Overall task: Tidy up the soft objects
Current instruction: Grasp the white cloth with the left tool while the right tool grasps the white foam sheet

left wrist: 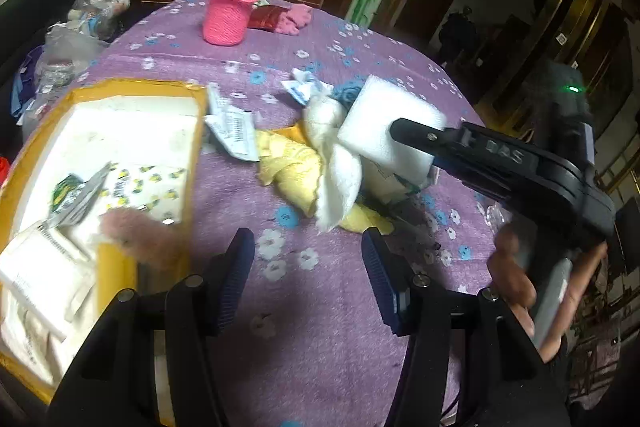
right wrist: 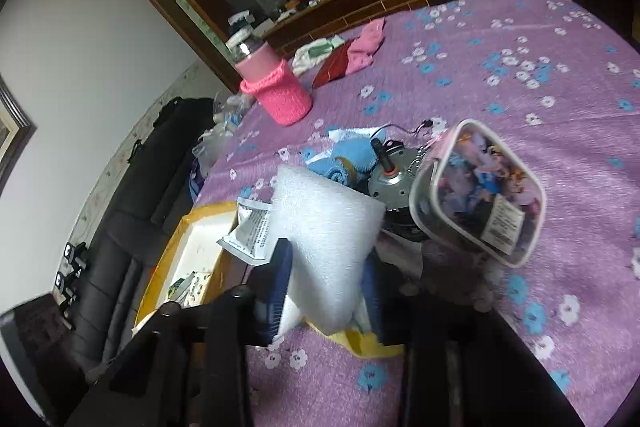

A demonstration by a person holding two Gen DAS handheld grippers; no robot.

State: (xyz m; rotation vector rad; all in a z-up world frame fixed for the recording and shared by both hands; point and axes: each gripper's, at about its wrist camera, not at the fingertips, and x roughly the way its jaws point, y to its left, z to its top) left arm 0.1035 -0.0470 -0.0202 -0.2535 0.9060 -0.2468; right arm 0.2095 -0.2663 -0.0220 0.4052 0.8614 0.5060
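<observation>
White foam block (right wrist: 320, 251) clamped between right gripper (right wrist: 326, 291) fingers above the counter (left wrist: 320, 327) middle, left gripper (left wrist: 308, 279) fingers apart and empty, yellow-rimmed box (left wrist: 36, 155) at left edge, its contents blurred, perhaps paper packets.

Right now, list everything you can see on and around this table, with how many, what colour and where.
foam block: one, white, held in the right claw above the pile
tablecloth: one, purple with flowers, covering the table
box: one, yellow rim, white inside, left side of the table, packets and a pinkish fuzzy item inside
bottle in knitted sleeve: one, pink, far side of the table
yellow cloth: one, crumpled in the middle pile
white cloth: one, on the yellow cloth
blue towel: one, rolled, behind the foam
motor: one, grey metal, beside the towel
lidded container: one, clear with printed picture, tilted, right of the motor
left claw: one, black, open, empty
right claw: one, black, shut on the foam
</observation>
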